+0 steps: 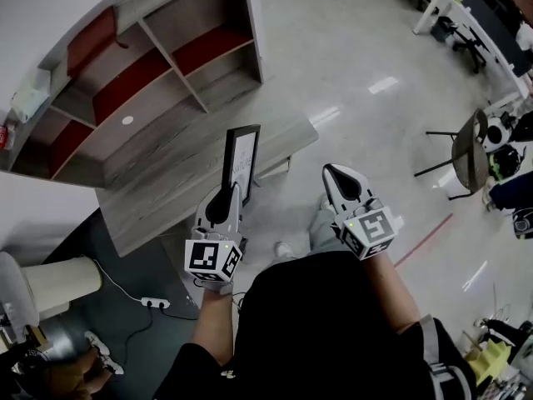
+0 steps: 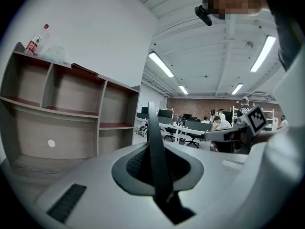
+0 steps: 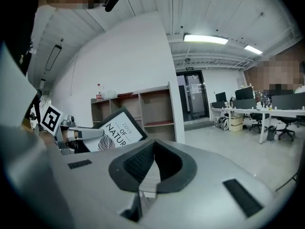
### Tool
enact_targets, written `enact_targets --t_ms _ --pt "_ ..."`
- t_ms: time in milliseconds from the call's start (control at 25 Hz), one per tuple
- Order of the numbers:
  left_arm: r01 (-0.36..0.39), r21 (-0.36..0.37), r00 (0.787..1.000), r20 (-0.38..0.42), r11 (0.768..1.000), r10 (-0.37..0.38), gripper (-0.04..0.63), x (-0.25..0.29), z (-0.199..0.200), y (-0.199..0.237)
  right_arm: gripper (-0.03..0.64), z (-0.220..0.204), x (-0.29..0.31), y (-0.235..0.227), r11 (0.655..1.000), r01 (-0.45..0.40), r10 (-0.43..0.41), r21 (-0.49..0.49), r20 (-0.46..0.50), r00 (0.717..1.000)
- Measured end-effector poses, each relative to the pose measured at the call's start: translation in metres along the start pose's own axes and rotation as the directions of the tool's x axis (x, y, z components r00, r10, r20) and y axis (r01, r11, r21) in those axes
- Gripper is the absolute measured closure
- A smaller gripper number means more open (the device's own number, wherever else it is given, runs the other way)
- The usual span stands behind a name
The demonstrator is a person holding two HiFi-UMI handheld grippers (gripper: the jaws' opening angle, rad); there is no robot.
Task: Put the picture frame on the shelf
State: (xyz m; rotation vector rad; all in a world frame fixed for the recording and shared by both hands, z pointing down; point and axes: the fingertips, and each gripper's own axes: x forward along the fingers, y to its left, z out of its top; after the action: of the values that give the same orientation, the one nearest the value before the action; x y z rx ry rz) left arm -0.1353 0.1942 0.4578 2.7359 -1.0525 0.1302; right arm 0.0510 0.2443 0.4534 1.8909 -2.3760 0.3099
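A black picture frame (image 1: 243, 158) with a white print stands edge-up in my left gripper (image 1: 226, 193), whose jaws are shut on its lower edge. The hold is above a grey wooden table (image 1: 275, 140), in front of the open wooden shelf (image 1: 150, 82). In the left gripper view the frame (image 2: 153, 142) shows as a thin dark edge between the pads, with the shelf (image 2: 71, 118) behind. My right gripper (image 1: 331, 173) hangs shut and empty to the right. Its own view shows the frame (image 3: 116, 130) and the shelf (image 3: 138, 109).
A bottle (image 2: 37, 38) and a white bag sit on top of the shelf. A round stool (image 1: 468, 148) and office desks (image 1: 466, 15) stand to the right. A power strip (image 1: 154, 302) lies on the dark floor mat at the lower left.
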Motion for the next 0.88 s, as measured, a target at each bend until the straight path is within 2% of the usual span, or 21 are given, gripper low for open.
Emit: enact_targets --t_ms 240,400,720,880 --pt "-0.043 0.008 0.999 -0.016 0.999 0.044 0.548 0.068 0.004 0.012 0.619 0.004 0.057 -0.055 0.998 -0.055 0.055 0.01 -0.011 0.998" --pt "-0.1 0.006 0.995 -0.021 0.995 0.1 0.548 0.125 0.019 0.017 0.618 0.019 0.099 -0.101 0.99 -0.136 0.137 0.031 -0.031 0.99" --pt "-0.236 -0.006 0.972 0.015 0.972 0.236 0.548 0.221 0.056 0.022 0.618 0.044 0.178 -0.178 0.951 -0.308 0.309 0.024 -0.084 0.947" --pt "-0.3 -0.032 0.953 0.024 0.953 0.301 0.548 0.248 0.064 0.026 0.618 0.047 0.212 -0.198 0.922 -0.387 0.387 0.033 -0.136 0.912"
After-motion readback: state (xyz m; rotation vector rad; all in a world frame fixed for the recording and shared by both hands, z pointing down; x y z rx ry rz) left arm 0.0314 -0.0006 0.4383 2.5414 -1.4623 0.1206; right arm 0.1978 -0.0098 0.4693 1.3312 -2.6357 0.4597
